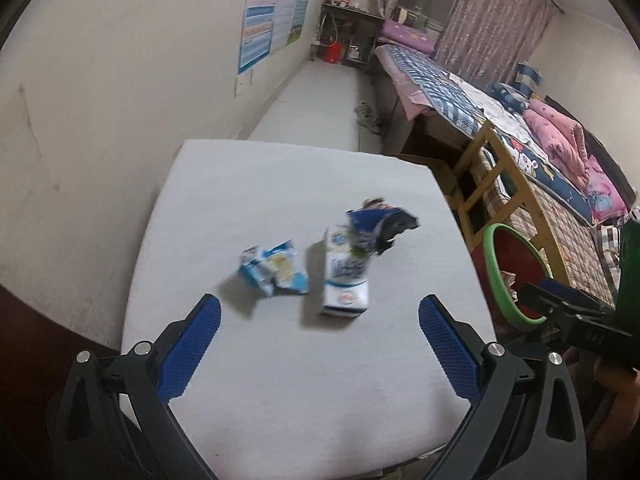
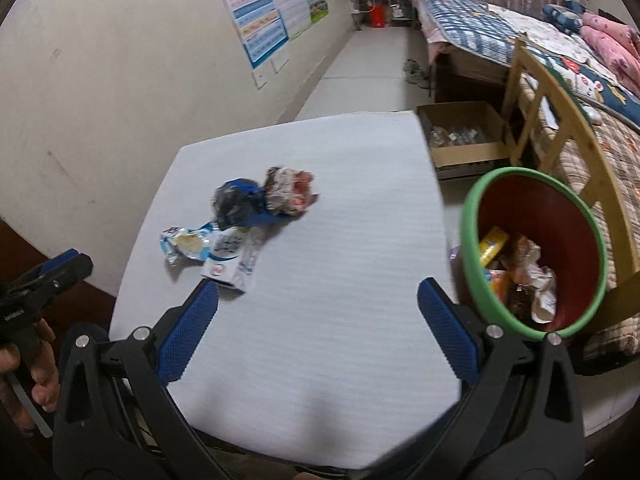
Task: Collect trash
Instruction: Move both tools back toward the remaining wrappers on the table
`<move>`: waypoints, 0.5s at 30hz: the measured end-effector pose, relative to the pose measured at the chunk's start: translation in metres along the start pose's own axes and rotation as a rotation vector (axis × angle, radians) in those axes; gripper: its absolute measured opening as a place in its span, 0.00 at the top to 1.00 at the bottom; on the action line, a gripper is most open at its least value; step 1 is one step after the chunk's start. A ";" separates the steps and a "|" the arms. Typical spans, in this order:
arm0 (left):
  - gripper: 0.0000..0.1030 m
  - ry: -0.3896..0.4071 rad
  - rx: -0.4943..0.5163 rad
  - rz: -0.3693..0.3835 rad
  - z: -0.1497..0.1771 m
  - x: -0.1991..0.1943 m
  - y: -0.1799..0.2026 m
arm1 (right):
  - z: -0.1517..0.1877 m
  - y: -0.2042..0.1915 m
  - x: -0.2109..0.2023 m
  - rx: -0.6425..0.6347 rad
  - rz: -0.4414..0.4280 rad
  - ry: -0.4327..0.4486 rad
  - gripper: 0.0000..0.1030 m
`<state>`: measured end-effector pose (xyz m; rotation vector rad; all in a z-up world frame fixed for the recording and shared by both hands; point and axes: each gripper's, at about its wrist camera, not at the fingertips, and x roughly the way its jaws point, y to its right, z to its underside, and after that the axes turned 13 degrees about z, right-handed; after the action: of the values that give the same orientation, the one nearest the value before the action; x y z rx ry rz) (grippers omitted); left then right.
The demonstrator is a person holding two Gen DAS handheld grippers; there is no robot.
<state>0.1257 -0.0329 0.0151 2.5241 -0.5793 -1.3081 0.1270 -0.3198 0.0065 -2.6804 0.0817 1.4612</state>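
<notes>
White foam covers the table point(image 2: 320, 280), where a milk carton point(image 2: 230, 262) and crumpled wrappers point(image 2: 260, 200) lie just ahead of both empty, spread-open grippers, left point(image 1: 320, 340) and right point(image 2: 318, 322). Right of the right gripper, a green-rimmed red bin point(image 2: 468, 216) holds wrappers, with a cardboard box point(image 2: 464, 156) of packets beyond.

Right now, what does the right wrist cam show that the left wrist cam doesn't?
Only right wrist: the inside of the bin, already holding wrappers, and the open cardboard box with its contents, beyond the table's far corner. Only left wrist: the window curtains, and the right gripper side-on near the bin rim. Both: the white table, the carton, the light blue wrapper, the dark crumpled wrapper, the wall poster and the bed. Each view shows its own jaws open and empty.
</notes>
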 end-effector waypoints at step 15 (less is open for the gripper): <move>0.08 -0.052 -0.105 0.043 -0.001 0.029 -0.067 | -0.023 -0.077 0.024 -0.083 -0.021 0.009 0.05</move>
<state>0.1580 0.0137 -0.0312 2.3872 -0.5565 -1.3552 0.1658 -0.2459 0.0026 -2.7446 -0.0059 1.4779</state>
